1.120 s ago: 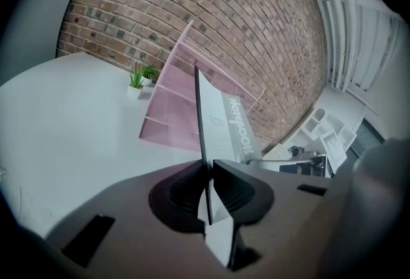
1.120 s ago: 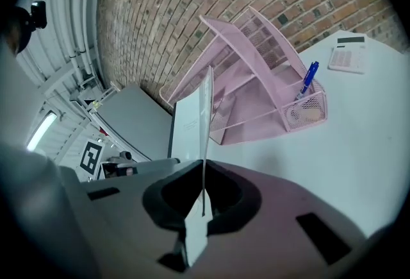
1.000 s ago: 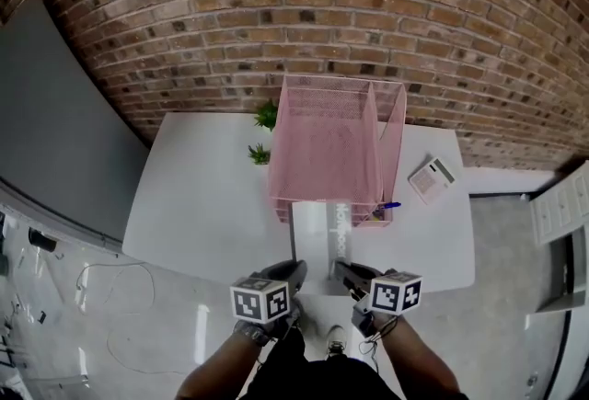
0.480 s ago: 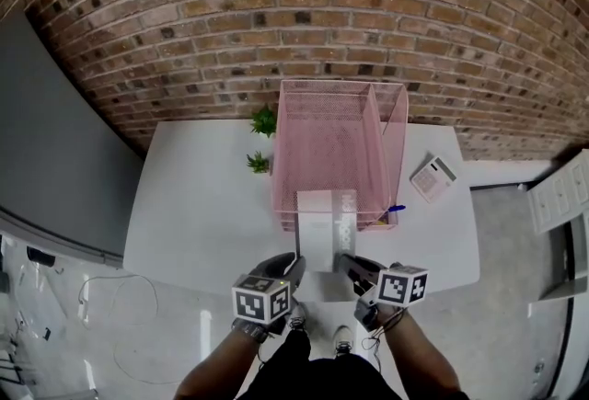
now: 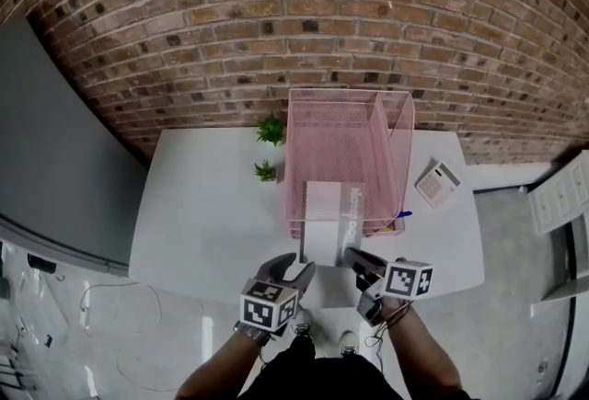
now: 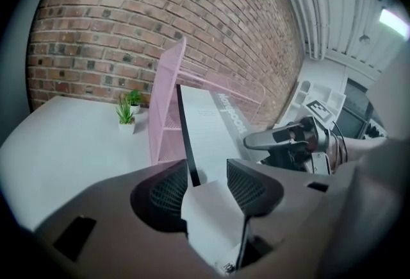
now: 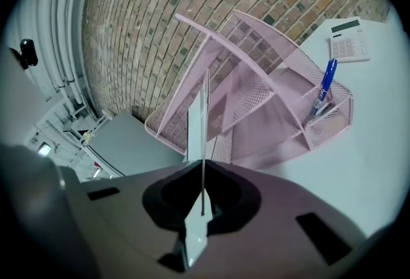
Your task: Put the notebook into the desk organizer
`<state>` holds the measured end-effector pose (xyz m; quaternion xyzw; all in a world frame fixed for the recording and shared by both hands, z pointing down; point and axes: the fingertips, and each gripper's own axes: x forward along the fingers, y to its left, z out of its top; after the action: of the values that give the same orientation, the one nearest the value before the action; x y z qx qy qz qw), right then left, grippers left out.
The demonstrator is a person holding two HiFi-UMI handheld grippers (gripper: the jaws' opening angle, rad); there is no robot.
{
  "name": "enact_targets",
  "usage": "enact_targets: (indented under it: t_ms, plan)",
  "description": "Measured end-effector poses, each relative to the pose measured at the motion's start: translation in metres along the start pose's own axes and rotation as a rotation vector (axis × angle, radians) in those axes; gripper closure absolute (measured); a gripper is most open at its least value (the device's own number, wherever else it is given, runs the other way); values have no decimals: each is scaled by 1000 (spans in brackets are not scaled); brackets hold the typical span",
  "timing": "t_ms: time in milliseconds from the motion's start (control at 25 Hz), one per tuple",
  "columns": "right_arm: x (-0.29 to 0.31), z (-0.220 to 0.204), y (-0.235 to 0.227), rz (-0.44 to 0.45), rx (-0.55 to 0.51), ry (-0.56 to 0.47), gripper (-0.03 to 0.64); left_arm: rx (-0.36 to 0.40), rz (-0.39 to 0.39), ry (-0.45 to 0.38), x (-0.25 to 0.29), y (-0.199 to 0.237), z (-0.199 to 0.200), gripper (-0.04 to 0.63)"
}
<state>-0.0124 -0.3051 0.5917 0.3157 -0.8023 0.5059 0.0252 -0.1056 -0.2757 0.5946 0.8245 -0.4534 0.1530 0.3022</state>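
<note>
Brick wall backs one white surface (image 5: 202,205), and things run across it from the left. Two small potted plants (image 5: 271,129) (image 5: 266,171) stand just beside one pink mesh desk organizer (image 5: 340,127). One notebook (image 5: 327,223) leans with its far end inside the organizer's wide left compartment, its near end jutting out over the front rim. One blue pen (image 5: 396,216) stands in the small front-right pocket, and one calculator (image 5: 436,184) lies near the surface's right edge.

There are two grippers. The left gripper (image 5: 296,268) is opening its jaws, with the notebook's near corner between them but no longer pinched. The right gripper (image 5: 357,258) is clamped tight on the notebook's thin near edge.

Compared with a second ago, the notebook has slid deeper into the organizer, and the left gripper has let go its squeeze.
</note>
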Motion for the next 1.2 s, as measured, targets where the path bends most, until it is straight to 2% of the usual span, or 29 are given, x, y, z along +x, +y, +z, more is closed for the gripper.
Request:
enact_targets:
  t_ms: [200,320,800,1200]
  plan:
    - [9,10,6,18,28,-13,604,137,19,16,2,2,-3,385]
    - [13,14,7,17,35,-9,604,171,32,21,5,5,-4,383]
    - [27,32,5,25,22,31,593,154,52,25,22,20,6,385]
    - [31,36,7,8,-117,82,472,97,67,4,28,26,14,394]
